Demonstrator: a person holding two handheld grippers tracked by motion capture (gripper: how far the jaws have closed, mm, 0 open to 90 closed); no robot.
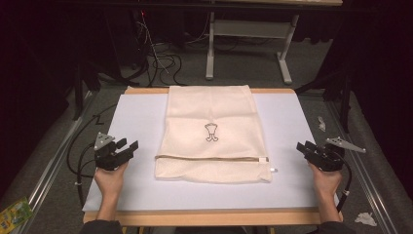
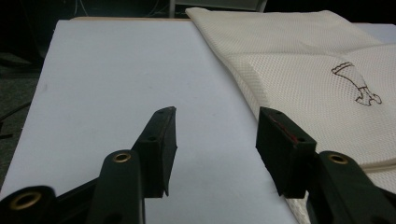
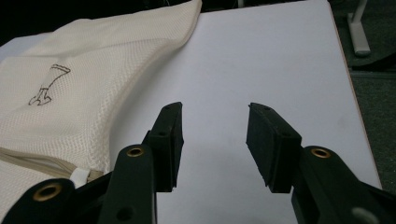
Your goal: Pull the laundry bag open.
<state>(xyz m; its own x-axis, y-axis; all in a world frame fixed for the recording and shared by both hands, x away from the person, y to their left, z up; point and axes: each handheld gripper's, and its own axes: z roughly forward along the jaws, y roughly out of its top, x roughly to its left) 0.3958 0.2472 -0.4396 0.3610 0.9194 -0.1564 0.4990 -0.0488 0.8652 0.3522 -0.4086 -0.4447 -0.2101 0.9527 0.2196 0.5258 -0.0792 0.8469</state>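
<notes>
A cream mesh laundry bag (image 1: pixel 210 131) lies flat in the middle of the white table top (image 1: pixel 136 117), a small dark embroidered figure (image 1: pixel 211 132) at its centre and a zipper (image 1: pixel 214 158) running across near its front edge. My left gripper (image 1: pixel 127 147) hovers open to the left of the bag, nothing between its jaws. My right gripper (image 1: pixel 303 147) hovers open to the right of the bag, also with nothing in it. In the left gripper view the bag (image 2: pixel 317 74) lies past the right jaw; in the right gripper view the bag (image 3: pixel 79 93) lies past the left jaw, its zipper pull (image 3: pixel 80 176) beside that jaw.
The table has a wooden rim (image 1: pixel 209 217) along the front. Beyond the far edge stand a grey desk frame (image 1: pixel 248 44) and tangled cables (image 1: pixel 160 61) on the floor. Crumpled paper (image 1: pixel 365 218) lies at right, a green packet (image 1: pixel 14 210) at lower left.
</notes>
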